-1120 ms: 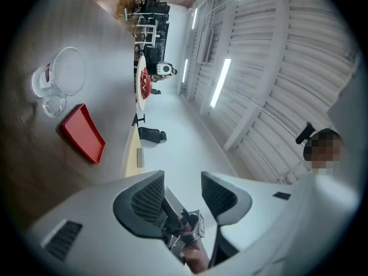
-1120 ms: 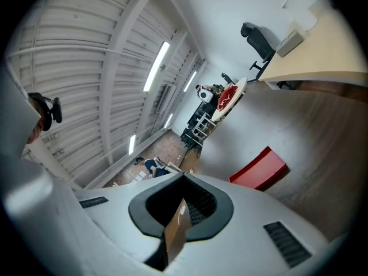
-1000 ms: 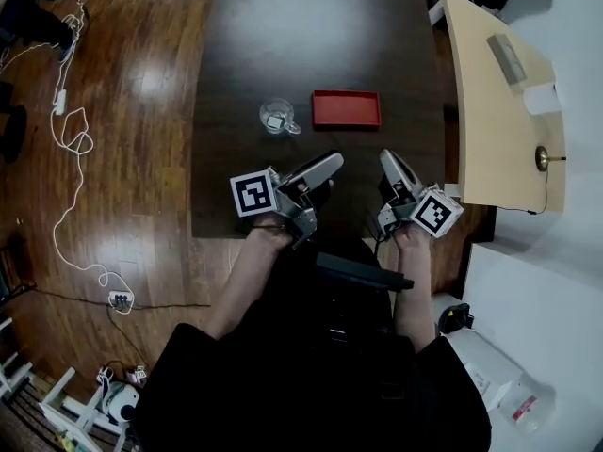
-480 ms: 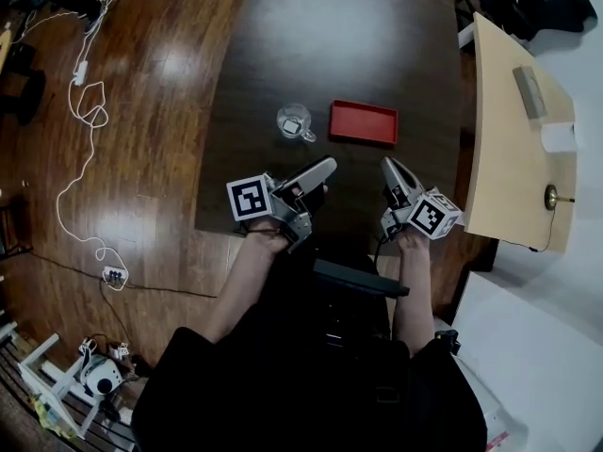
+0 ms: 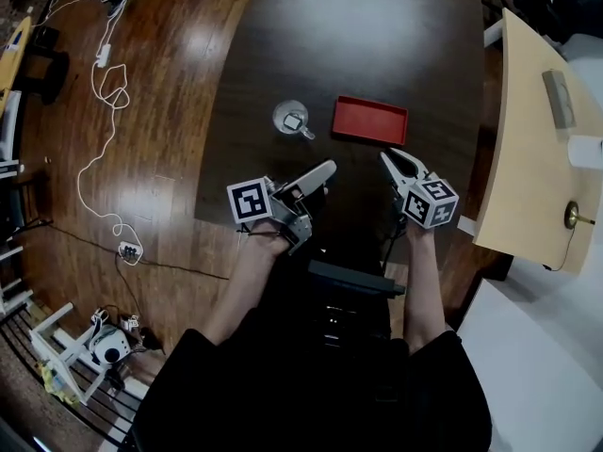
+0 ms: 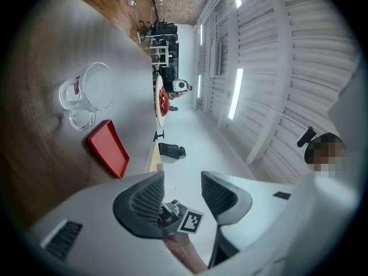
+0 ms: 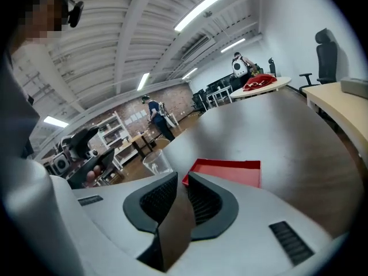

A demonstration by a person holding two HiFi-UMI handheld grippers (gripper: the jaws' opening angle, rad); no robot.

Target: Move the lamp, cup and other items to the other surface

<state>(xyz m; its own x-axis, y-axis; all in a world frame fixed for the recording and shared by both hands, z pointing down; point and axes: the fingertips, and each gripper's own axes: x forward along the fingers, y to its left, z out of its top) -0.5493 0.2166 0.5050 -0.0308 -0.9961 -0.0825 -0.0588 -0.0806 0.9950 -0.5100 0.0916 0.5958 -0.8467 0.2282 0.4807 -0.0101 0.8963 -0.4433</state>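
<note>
A clear glass cup (image 5: pixel 291 120) with a handle stands on the dark table (image 5: pixel 358 26), and a flat red tray (image 5: pixel 370 121) lies just right of it. My left gripper (image 5: pixel 327 169) hovers over the table's near edge, below the cup, open and empty. My right gripper (image 5: pixel 389 158) points at the tray's near right corner from close by. Its jaws have just been opening and stand slightly apart with nothing between them. The left gripper view shows the cup (image 6: pixel 92 91) and tray (image 6: pixel 108 148) ahead. In the right gripper view the tray (image 7: pixel 227 171) lies just past the jaws.
A light wooden desk (image 5: pixel 532 158) stands to the right, carrying a grey block (image 5: pixel 559 99), a white roll (image 5: pixel 586 151) and a small brass piece (image 5: pixel 573 217). Cables and a power strip (image 5: pixel 127 250) lie on the wooden floor at left. The person's legs fill the lower middle.
My right gripper has moved forward and down toward the red tray and rolled, so its marker cube sits more upright. The left gripper has shifted only slightly.
</note>
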